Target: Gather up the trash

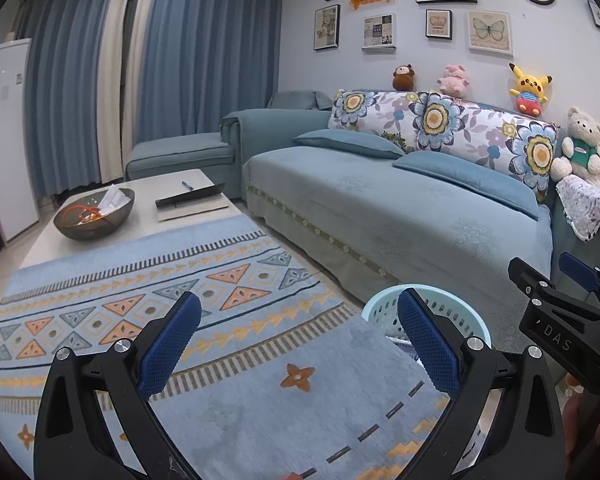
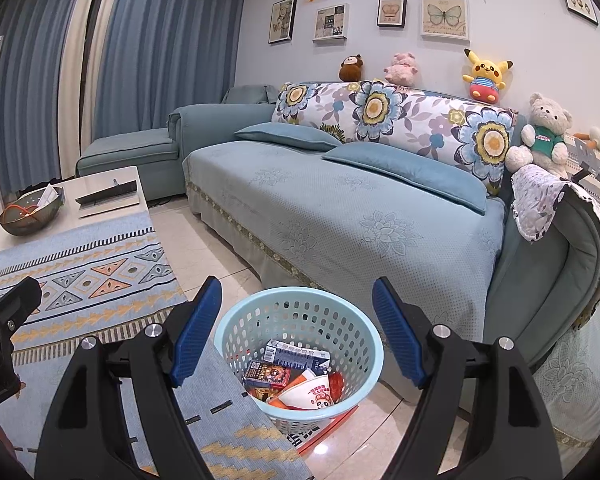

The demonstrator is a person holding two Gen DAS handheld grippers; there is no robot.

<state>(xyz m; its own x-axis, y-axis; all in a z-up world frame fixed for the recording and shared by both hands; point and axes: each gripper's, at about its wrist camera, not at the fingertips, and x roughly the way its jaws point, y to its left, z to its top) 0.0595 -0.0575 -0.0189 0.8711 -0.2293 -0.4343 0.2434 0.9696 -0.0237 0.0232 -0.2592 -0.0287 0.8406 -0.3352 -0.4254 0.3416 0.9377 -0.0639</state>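
Observation:
A light blue perforated trash basket (image 2: pixel 236 328) stands on the tiled floor between the rug and the sofa. It holds several pieces of trash: small printed boxes (image 2: pixel 296 354), a red carton (image 2: pixel 267 374) and a white paper cup with a panda print (image 2: pixel 312 394). My right gripper (image 2: pixel 297 330) is open and empty, just above the basket. My left gripper (image 1: pixel 300 344) is open and empty over the rug, with the basket's rim (image 1: pixel 448 300) behind its right finger. The right gripper's body (image 1: pixel 560 312) shows at the right of the left wrist view.
A blue patterned rug (image 1: pixel 260 400) covers the floor. A low white table (image 1: pixel 148 208) carries a dark bowl (image 1: pixel 94 214) with papers, and a book with a pen. A blue sofa (image 2: pixel 340 208) with cushions and plush toys fills the right side. Curtains hang behind.

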